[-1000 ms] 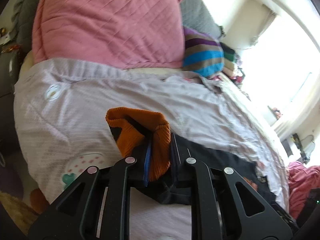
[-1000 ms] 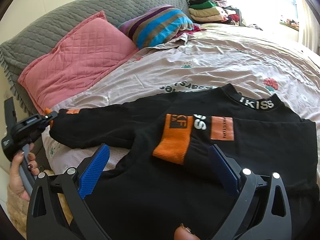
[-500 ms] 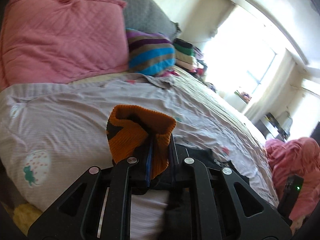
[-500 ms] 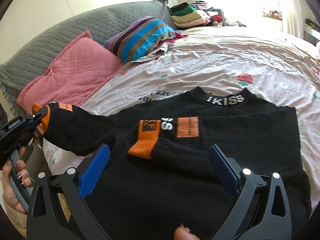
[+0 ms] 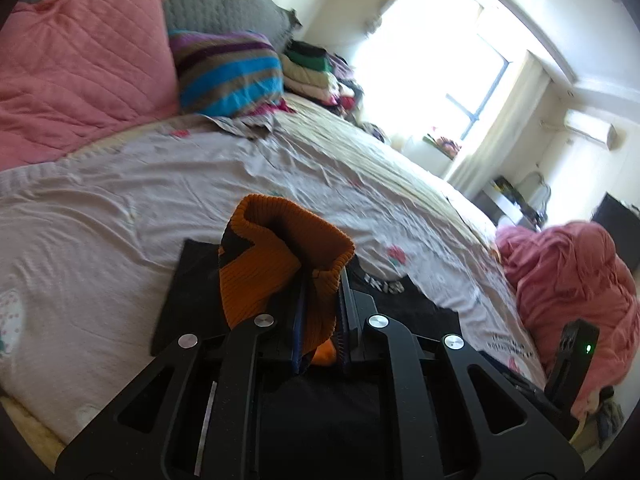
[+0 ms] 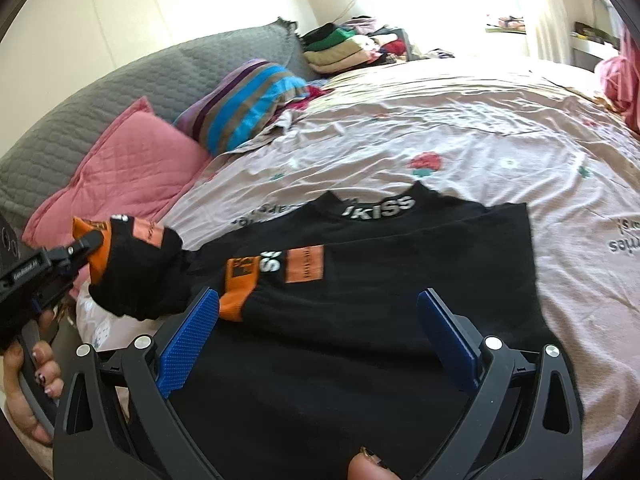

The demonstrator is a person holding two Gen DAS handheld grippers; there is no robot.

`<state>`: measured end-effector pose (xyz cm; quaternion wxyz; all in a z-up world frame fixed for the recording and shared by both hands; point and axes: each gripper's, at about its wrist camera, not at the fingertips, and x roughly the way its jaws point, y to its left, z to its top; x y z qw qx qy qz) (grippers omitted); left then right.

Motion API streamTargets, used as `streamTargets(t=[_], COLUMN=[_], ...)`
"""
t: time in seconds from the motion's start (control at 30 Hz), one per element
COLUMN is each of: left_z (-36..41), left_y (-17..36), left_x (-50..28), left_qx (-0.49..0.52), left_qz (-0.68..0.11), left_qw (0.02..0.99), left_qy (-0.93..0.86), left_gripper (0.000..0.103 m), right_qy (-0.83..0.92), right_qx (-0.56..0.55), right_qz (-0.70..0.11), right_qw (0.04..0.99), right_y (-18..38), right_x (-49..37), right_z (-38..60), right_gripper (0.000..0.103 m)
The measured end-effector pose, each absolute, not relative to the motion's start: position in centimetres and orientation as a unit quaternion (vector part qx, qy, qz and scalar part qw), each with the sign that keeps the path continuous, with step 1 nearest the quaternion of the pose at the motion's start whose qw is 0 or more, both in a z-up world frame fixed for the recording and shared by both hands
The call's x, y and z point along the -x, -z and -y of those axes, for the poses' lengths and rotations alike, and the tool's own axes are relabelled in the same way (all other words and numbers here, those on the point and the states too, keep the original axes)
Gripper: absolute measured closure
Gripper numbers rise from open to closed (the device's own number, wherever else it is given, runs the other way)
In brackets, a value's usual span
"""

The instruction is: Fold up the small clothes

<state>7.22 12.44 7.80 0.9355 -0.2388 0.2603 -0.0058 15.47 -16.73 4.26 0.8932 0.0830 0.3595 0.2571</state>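
Observation:
A small black top (image 6: 380, 320) with orange cuffs and a white-lettered collar lies flat on the bed. One sleeve is folded across its chest, its orange cuff (image 6: 240, 284) near my right gripper's left pad. My left gripper (image 5: 320, 312) is shut on the other sleeve's orange cuff (image 5: 280, 264), which stands up between its pads. In the right wrist view that gripper (image 6: 86, 242) holds the sleeve (image 6: 140, 272) lifted at the left, beside the top. My right gripper (image 6: 316, 336) hovers open over the top's lower half, with nothing between its blue pads.
A pink quilted pillow (image 6: 128, 168), a striped cushion (image 6: 248, 104) and a grey headboard (image 6: 120, 88) sit at the bed's head. Folded clothes (image 6: 344, 48) are stacked behind. A pink heap (image 5: 572, 280) lies at the bed's far side. The floral sheet (image 6: 480, 140) stretches beyond the top.
My left gripper has carried the orange-cuffed sleeve up and inward toward the top's body. The right gripper has drifted over the top and stayed open.

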Motion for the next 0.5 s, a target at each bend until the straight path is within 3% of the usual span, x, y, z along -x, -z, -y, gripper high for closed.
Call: streamTargets(t=[0.27,0.43,0.5], left_z=[-7.8,-5.3,-4.5], left_y=[-5.7,-4.0,-3.4], left_x=[-9.5,-10.5,-10.7], left_qx=[0.22,0.214,0.22], left_qz=[-0.312,-0.348,-0.36], left_qw=[0.922,0.909,0.9], left_qy=[0.056,0.088,0.113], left_gripper=[0.095,0.083,0.083], right_qy=[-0.219,-0.203,-0.2], right_qx=[-0.108,-0.121,-0.127], right_qz=[-0.36,-0.365,-0.369], right_qw=[0.901,0.9,0.899], right_y=[-3.8,-3.3,-3.0], right_x=[-16.1,-16.5,-16.8], right_z=[20.4,21.9,22.2], right_gripper=[0.005,0.005,0.005])
